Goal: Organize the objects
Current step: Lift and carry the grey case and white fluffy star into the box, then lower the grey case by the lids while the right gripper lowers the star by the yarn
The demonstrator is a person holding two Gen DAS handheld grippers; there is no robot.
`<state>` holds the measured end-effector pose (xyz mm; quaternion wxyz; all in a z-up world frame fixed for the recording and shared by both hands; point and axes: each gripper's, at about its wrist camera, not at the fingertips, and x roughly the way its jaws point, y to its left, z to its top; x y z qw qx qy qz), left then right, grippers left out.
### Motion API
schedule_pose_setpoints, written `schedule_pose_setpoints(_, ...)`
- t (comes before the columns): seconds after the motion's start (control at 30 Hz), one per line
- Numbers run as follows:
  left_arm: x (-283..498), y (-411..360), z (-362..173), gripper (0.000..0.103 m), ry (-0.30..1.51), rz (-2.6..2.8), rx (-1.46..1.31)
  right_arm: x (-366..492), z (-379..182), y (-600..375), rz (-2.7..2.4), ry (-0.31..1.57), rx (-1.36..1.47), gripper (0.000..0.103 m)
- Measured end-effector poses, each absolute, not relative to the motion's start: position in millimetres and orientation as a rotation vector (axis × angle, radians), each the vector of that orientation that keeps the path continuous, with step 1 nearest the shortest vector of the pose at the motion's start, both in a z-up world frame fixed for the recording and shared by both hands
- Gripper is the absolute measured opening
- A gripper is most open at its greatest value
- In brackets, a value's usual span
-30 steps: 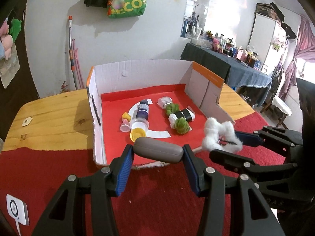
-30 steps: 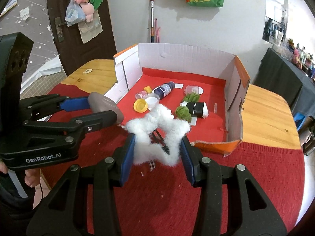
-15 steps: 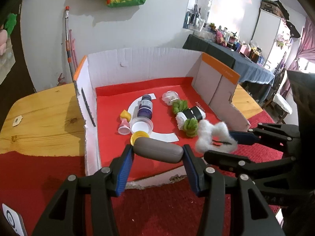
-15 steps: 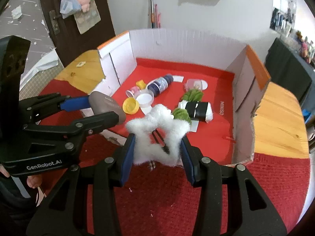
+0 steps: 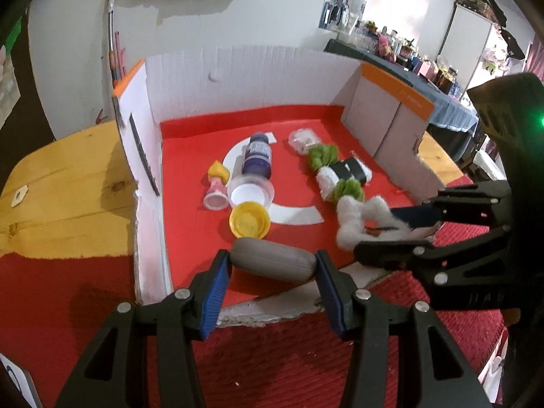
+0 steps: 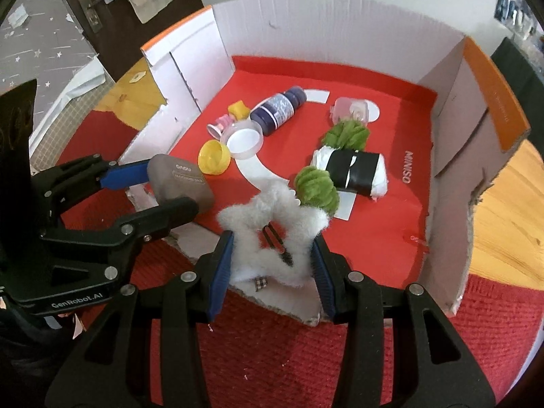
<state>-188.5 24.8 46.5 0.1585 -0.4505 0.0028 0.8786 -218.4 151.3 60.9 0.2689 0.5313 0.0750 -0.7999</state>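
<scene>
Both grippers carry their loads over the cardboard box's front edge.
Left wrist view: the left gripper [image 5: 272, 265] pinches a grey case [image 5: 272, 264] above the cardboard box [image 5: 258, 74]. Right wrist view: the right gripper [image 6: 272, 258] clamps a fluffy white star [image 6: 268, 224]; "MINISO" reads on the red floor, "GenRobot.AI" on the other tool, and the case's lettering is too small.
</scene>
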Motion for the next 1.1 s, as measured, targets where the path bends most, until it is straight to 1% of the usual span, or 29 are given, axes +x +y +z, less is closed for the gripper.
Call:
schedule_pose_setpoints(0.3, -190, 21, 47, 0.053, -0.019, 2.503, -1.297, -224, 57, 158, -2.187, 0.189, 1.447, 0.042)
schedule_pose_setpoints(0.63, -184, 19, 45, 0.053, 0.02, 2.51, -1.323, -226, 55, 164, -2.23, 0.183, 1.435, 0.042)
schedule_pose_setpoints(1.1, -204, 24, 52, 0.052, -0.042, 2.514, -1.276, -221, 50, 163, -2.221, 0.175, 1.443, 0.043)
